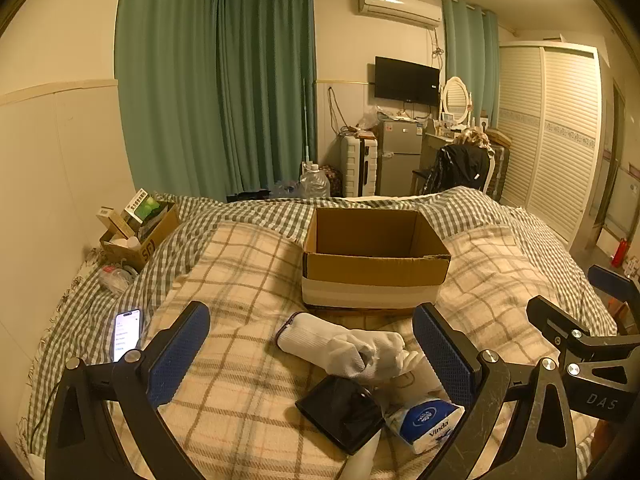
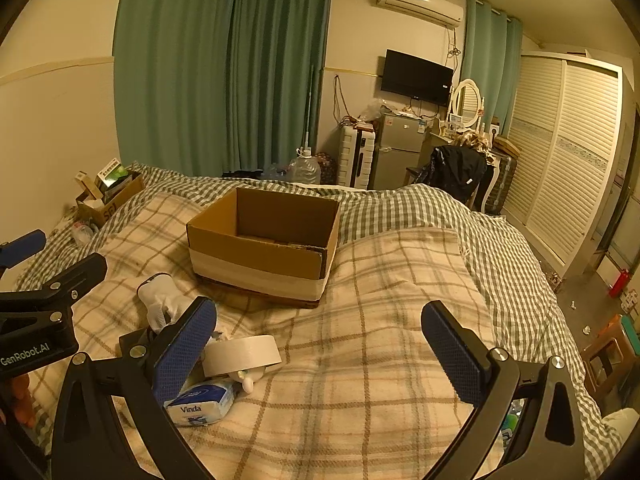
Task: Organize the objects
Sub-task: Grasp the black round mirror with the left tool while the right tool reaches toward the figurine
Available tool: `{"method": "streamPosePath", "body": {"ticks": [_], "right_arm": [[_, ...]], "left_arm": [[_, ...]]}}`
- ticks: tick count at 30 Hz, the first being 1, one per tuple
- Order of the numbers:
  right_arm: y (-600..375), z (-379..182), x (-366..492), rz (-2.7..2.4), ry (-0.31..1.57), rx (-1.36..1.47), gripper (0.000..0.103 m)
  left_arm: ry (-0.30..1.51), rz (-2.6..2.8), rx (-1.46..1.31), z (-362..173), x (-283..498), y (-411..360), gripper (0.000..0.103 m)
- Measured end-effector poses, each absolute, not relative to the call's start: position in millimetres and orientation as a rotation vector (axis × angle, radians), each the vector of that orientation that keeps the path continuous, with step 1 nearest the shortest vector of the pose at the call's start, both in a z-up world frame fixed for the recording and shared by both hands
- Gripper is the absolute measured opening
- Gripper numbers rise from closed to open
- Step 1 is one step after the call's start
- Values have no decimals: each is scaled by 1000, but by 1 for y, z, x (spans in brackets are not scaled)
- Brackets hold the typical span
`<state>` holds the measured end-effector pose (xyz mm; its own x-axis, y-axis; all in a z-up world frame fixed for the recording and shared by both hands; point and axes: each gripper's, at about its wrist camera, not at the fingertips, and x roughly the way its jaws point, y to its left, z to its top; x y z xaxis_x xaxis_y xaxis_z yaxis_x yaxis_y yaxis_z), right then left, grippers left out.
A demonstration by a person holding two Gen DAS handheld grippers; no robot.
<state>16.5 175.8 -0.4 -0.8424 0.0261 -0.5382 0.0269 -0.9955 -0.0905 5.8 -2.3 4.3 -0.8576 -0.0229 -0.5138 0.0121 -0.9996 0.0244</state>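
Left gripper [image 1: 311, 348]: jaws spread wide, holding nothing, hovering over the small things on the bed.
Right gripper [image 2: 319, 342]: jaws wide apart as well, empty, over bare blanket to the right of the pile.
Tissue pack [image 1: 425, 420]: blue and white, marked Vinda, lying nearest on the blanket [image 2: 360, 360], just beside the black case.
Black case [image 1: 340, 408]: flat and glossy, touching the sock's lower edge.
Tape roll [image 2: 241, 355]: white, tilted, resting above the tissue pack, partly behind the right gripper's left finger.
Sock [image 1: 344, 346]: white, crumpled, lying between the left gripper's fingers and in front of the box.
Phone [image 1: 127, 334]: screen lit, on the bed to the left, apart from the pile.
Cardboard box [image 1: 374, 276]: open-topped, white band round its lower half, standing on the bed beyond the sock; its inside looks nearly bare.
Small carton [image 1: 138, 232]: at the far left edge of the bed, holding packets.
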Motion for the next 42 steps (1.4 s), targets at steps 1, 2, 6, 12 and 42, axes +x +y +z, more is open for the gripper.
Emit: {"method": "streamPosePath", "body": {"ticks": [1,2,6,12,42], "right_arm": [[175,0,17,-3012,150,882,103],[175,0,17,-3013,152,881,103],[173,0,19,-3010,166,874,103],[173,2,22,-3002,173,866,103],[170,-52,-17,-2893,203,1106,103]], "left_arm": [[-34,-3011,835,4,6,-2,103],[-36,-3010,838,3,6,-2,103],[-28,-3008,832,3,7,-3,103],[-40,-3008,842,2,8,-1,103],[88,-2948,1494,-108,-26,-4,48]]}}
